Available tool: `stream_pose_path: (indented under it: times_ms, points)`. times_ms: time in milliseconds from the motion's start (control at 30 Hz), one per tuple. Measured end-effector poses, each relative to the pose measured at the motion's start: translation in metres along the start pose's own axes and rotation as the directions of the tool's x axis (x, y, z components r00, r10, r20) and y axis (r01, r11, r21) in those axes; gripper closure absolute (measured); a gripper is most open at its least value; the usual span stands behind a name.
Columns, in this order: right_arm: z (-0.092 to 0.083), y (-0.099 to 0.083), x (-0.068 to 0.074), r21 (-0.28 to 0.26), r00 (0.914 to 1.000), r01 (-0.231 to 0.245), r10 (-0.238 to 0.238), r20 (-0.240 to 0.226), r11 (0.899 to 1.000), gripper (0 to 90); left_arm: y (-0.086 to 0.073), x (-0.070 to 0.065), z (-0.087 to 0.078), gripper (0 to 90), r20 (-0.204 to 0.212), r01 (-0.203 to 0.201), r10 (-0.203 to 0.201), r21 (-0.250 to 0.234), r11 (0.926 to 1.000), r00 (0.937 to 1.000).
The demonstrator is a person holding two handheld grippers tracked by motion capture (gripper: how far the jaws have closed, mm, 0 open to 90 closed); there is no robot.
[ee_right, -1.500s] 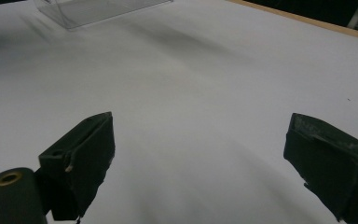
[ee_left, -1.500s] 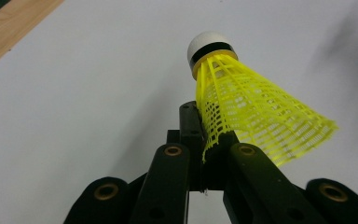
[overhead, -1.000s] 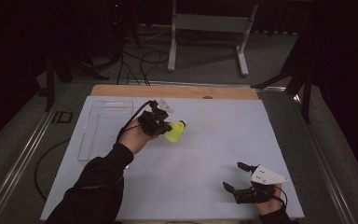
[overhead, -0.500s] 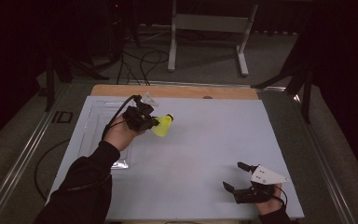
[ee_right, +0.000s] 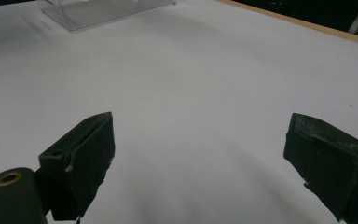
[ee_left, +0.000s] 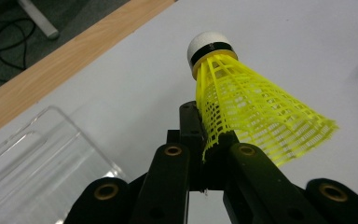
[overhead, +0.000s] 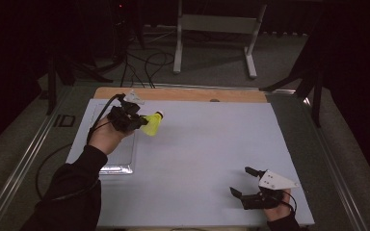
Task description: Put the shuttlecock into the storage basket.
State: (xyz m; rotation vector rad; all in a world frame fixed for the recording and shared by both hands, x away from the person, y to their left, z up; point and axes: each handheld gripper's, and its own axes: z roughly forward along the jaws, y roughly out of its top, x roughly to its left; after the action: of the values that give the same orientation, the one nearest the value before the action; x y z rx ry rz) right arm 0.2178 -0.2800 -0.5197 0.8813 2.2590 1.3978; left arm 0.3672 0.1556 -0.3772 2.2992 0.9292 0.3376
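High view: my left claw (overhead: 134, 120) pinches the skirt edge of a yellow plastic mesh shuttlecock with a white cork tip (overhead: 152, 124), held clear of the white table (overhead: 212, 144), right at the near-right edge of the clear plastic tray (overhead: 120, 159). Left gripper view shows the jaws pressed together on the lower rim of the shuttlecock (ee_left: 247, 105), cork pointing away from me. My right claw (overhead: 245, 185) rests low at the table's near right corner, jaws spread wide with nothing between them. I judge this the carrying step, with the tray the likely goal. Next I'd bring the shuttlecock over the tray, lower it, then ease the pinch so the light skirt doesn't snag or roll.
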Motion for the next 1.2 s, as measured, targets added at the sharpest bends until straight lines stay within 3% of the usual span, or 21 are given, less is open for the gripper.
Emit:
stream_pose_path:
  times_ms: [400,733,1200]
  points:
    - [0.001,0.0,0.001,0.007,1.0,0.001,-0.001,0.002,1.0,8.8,-0.021,0.02,-0.02,89.7,-0.051,0.053,-0.053,0.001,0.9986,0.9973]
    - [0.001,0.0,0.001,0.014,1.0,-0.001,0.001,0.003,1.0,8.8,-0.038,0.038,-0.034,89.8,-0.087,0.104,-0.104,-0.004,0.9946,0.9908]
    - [0.002,-0.001,0.001,0.018,1.0,-0.003,0.003,0.004,1.0,8.8,-0.063,0.051,-0.012,89.8,-0.101,0.176,-0.174,0.016,0.9843,0.9796]
